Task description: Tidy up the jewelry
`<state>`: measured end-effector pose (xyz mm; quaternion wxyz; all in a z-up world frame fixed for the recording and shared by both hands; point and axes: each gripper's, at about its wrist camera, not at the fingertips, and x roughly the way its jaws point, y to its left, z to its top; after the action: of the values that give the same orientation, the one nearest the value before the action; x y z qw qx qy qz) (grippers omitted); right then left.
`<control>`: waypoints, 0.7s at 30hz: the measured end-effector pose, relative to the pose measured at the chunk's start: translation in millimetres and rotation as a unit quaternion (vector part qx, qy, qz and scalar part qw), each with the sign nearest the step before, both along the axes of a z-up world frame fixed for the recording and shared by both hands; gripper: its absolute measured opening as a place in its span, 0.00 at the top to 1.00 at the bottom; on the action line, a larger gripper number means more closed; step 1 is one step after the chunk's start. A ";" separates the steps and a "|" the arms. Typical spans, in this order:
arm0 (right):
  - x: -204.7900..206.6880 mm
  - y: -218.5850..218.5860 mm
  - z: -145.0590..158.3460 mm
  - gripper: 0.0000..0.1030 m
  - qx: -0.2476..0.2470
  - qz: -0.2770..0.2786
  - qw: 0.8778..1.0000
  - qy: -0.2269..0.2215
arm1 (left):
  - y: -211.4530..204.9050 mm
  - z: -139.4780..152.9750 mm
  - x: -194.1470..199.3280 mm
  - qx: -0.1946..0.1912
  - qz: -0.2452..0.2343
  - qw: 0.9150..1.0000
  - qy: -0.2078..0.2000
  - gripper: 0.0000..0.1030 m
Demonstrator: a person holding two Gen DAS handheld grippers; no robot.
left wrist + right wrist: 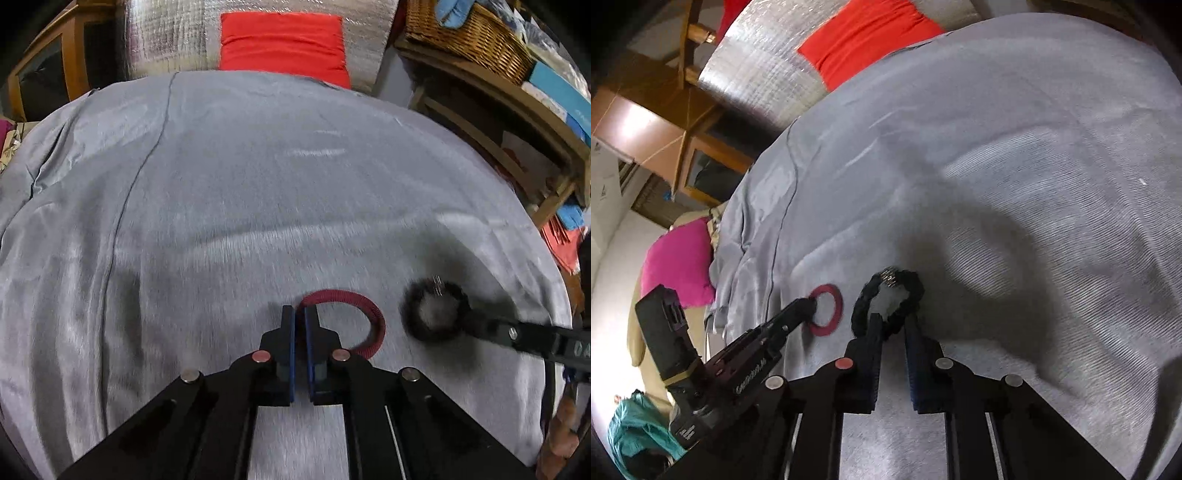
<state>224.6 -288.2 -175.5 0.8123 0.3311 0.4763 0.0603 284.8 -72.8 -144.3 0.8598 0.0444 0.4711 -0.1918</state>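
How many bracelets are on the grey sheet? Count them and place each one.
2. The red bracelet lies on the grey sheet, pinched by the left claw. The black bracelet lies just to its right, gripped by the right claw. No others show.

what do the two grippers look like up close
Both the left gripper and right gripper are matte black, with two flat fingers faced in blue pads, scissor linkage arms and round silver pivot pins, one reddish. White lettering runs along the side of each body.
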 end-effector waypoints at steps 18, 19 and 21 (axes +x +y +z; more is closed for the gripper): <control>9.0 7.2 0.7 0.63 -0.030 -0.035 0.999 0.009 | 25.8 8.6 -24.9 0.083 0.014 0.996 -0.036 0.34; 11.5 12.0 0.9 0.63 -0.045 -0.032 0.998 0.008 | 25.9 5.6 -23.5 0.086 0.015 0.996 -0.033 0.34; 13.8 18.0 2.0 0.67 -0.070 -0.029 0.997 0.005 | 25.2 -0.2 -23.4 0.097 0.012 0.995 -0.030 0.34</control>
<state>238.4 -270.1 -173.5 0.8327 0.2872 0.4734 0.0017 261.4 -47.7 -144.5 0.8675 0.1280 0.4618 -0.1336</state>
